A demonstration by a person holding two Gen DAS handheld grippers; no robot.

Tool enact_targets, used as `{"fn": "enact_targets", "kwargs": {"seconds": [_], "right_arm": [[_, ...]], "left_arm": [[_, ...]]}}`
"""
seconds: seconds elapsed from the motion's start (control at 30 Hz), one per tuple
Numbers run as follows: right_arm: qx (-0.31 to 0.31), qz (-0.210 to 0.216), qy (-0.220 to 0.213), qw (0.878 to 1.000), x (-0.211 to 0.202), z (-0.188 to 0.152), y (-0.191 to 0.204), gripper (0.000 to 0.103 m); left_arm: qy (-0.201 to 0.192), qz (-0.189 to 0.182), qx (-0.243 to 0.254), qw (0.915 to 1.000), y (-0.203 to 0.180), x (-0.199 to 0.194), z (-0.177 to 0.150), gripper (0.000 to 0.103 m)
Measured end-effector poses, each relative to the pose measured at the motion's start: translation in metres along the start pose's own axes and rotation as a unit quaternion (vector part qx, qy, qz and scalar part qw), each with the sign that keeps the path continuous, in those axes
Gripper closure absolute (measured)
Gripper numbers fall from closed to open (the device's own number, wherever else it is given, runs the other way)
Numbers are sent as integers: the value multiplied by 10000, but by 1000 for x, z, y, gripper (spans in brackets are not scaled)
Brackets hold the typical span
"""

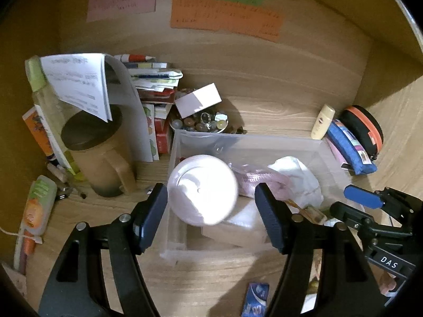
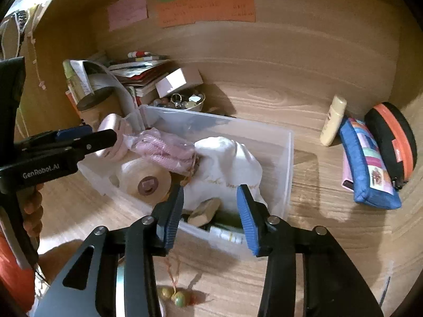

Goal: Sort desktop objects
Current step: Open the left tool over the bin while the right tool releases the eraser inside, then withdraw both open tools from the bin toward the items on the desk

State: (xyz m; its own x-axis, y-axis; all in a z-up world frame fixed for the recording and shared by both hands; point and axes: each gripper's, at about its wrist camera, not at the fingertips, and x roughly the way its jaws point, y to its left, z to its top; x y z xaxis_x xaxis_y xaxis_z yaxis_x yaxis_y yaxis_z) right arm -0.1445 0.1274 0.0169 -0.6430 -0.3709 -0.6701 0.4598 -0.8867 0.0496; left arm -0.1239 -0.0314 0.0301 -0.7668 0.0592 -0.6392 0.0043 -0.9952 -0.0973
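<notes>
A clear plastic bin (image 1: 238,138) (image 2: 288,158) sits mid-desk, holding a pink packet (image 2: 161,148), a white cloth bag (image 2: 227,163), a tape roll (image 2: 144,177) and small items. My left gripper (image 1: 211,206) is open over the bin's left end. A round pale pink case (image 1: 203,189) (image 2: 111,137) lies between its fingers, apart from both pads and blurred. My right gripper (image 2: 210,211) is open and empty over the bin's near edge; it also shows in the left wrist view (image 1: 362,200).
Left: a brown mug (image 1: 97,155), a bottle (image 1: 39,89), papers, books, a bowl of beads (image 1: 203,122) under a white box (image 1: 198,99). Right: a cream tube (image 2: 333,121), a blue pouch (image 2: 367,163), an orange-black case (image 2: 394,137). Beads on a cord (image 2: 177,294) and a blue packet (image 1: 255,299) lie in front.
</notes>
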Motion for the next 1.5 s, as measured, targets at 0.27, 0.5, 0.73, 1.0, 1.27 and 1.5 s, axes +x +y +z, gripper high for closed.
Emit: {"fn": "enact_targets", "kwargs": {"seconds": [0.27,0.5,0.73,1.0,1.27,1.5], "right_arm": [[-170,-43,-5,9998,-19,-20,8,65],[-183,-66,338,9992,-17,-52,4,65],[-189,19,685,9975,-14,-82,-5,65],[-246,136,817,9963,-16,-98,-2,65],[-369,224,970,9943,-9,-107,7,64],[-417,253,969,9941,-3,-101,12,64]], "left_arm": [[-52,42,161,9998,-7,-22,-15,31],[242,27,311,9992,-8,-25,-42,31],[827,147,382,9957,2,-14,-83,31],[1220,97,471,9914,2,-10,-115,31],[1331,18,708,9886,-5,-17,-128,31],[1384,-155,848,9866,-18,-13,-128,31]]}}
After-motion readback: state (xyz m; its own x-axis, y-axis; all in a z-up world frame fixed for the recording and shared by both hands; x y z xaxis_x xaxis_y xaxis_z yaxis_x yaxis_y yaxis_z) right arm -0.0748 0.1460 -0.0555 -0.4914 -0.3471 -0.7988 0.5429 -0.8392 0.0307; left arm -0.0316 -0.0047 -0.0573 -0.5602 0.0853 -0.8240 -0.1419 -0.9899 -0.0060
